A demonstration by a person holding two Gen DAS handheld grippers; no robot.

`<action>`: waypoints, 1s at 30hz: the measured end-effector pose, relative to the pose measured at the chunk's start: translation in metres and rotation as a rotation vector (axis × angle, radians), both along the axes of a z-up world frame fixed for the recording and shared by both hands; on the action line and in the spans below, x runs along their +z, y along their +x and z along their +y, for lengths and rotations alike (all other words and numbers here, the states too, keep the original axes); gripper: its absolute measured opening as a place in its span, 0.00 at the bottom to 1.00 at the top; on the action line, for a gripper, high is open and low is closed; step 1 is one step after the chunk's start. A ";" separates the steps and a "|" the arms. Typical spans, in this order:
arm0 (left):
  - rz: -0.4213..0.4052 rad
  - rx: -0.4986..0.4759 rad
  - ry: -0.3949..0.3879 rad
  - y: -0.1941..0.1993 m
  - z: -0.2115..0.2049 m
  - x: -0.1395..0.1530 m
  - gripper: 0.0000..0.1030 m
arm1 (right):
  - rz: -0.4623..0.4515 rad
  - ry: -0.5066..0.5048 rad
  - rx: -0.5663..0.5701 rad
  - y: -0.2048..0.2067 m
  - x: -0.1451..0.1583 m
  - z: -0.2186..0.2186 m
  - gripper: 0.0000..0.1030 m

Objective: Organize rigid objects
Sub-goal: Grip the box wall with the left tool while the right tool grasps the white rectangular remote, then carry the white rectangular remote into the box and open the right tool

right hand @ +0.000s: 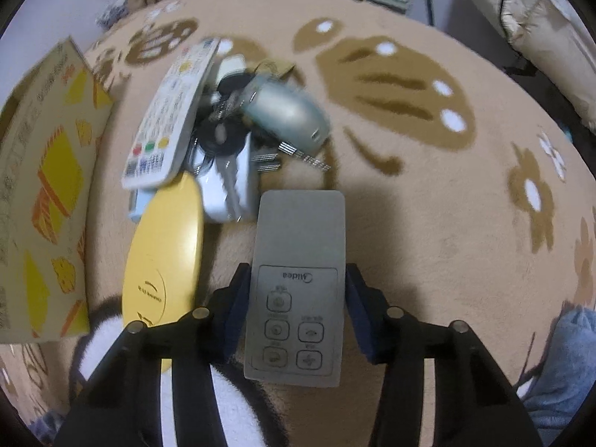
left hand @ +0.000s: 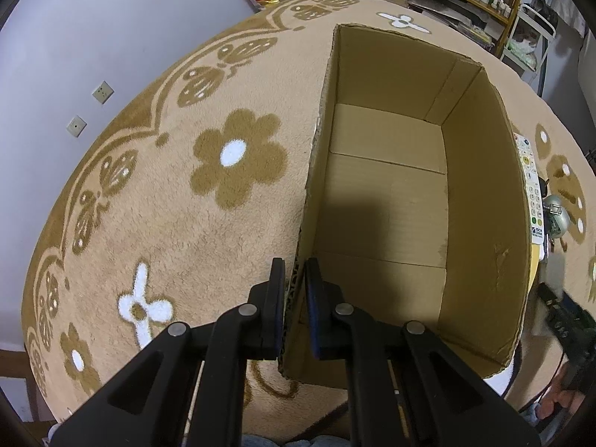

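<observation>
A: What's in the cardboard box?

B: Nothing that I can see: bare floor flaps and walls, standing open-topped on the flowered rug. My left gripper is pinched tight on its near wall, one finger outside, one inside.

A: And the right one?

B: The right gripper has the grey Midea remote between its fingers, pads against both long edges, the remote's far end sticking out over the rug. No earlier look, so I only call the grip as it stands.

A: Anything only that camera gives you?

B: The pile: white remote, yellow disc, silver mouse, keys, all bunched beside the box's printed outer side. The left view catches just a sliver of the white remote behind the box's far wall
</observation>
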State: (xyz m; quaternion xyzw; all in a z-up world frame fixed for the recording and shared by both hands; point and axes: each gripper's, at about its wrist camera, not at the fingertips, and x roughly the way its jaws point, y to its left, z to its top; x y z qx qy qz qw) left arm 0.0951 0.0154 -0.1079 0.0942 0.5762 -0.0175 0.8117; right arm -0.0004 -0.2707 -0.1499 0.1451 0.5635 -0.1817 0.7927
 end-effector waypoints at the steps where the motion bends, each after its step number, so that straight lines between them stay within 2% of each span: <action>1: 0.000 -0.001 0.003 0.000 0.000 0.000 0.09 | -0.023 0.001 -0.006 -0.003 0.008 -0.002 0.51; 7: 0.001 0.000 0.004 0.000 0.000 0.000 0.09 | -0.152 0.032 0.030 -0.008 0.047 -0.013 0.51; 14: 0.003 0.004 0.002 0.000 0.001 -0.001 0.09 | -0.279 0.039 0.188 0.018 0.097 0.022 0.51; 21: 0.000 0.000 0.009 0.000 0.000 -0.002 0.10 | -0.344 0.046 0.332 0.043 0.127 0.066 0.51; 30: 0.000 0.003 0.005 0.000 0.000 -0.001 0.10 | -0.421 0.086 0.432 0.072 0.151 0.106 0.51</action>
